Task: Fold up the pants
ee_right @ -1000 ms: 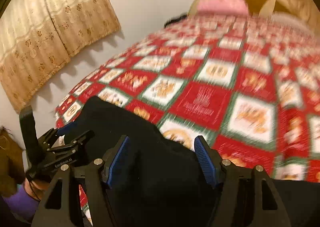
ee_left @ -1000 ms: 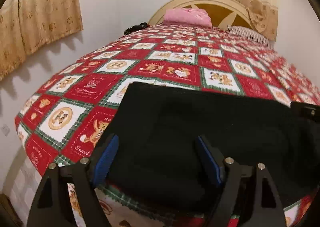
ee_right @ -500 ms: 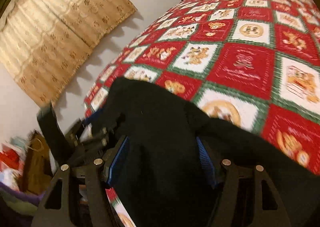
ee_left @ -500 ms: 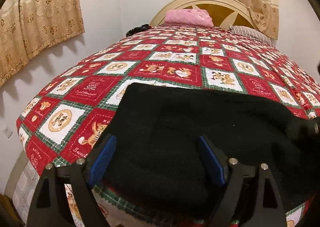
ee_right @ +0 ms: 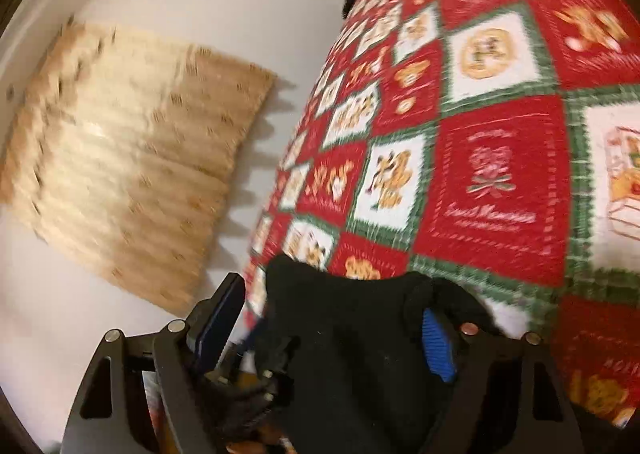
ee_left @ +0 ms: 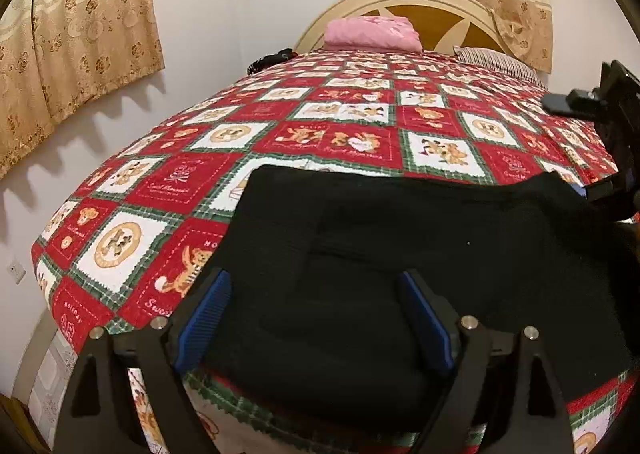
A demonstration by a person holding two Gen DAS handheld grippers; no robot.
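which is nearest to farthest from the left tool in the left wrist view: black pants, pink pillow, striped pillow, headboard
1. Black pants: lying between the open pads of the left tool, at the near edge of the bed.
2. Striped pillow: far right, by the head of the bed.
3. Pink pillow: far centre, against the headboard.
4. Headboard: at the wall, behind both pillows.

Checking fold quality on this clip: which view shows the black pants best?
The left wrist view: the black pants lie sharp and nearly whole on the bedspread, their far edge visible. The right wrist view is motion-blurred and shows only one bunched end between its gripper's fingers.
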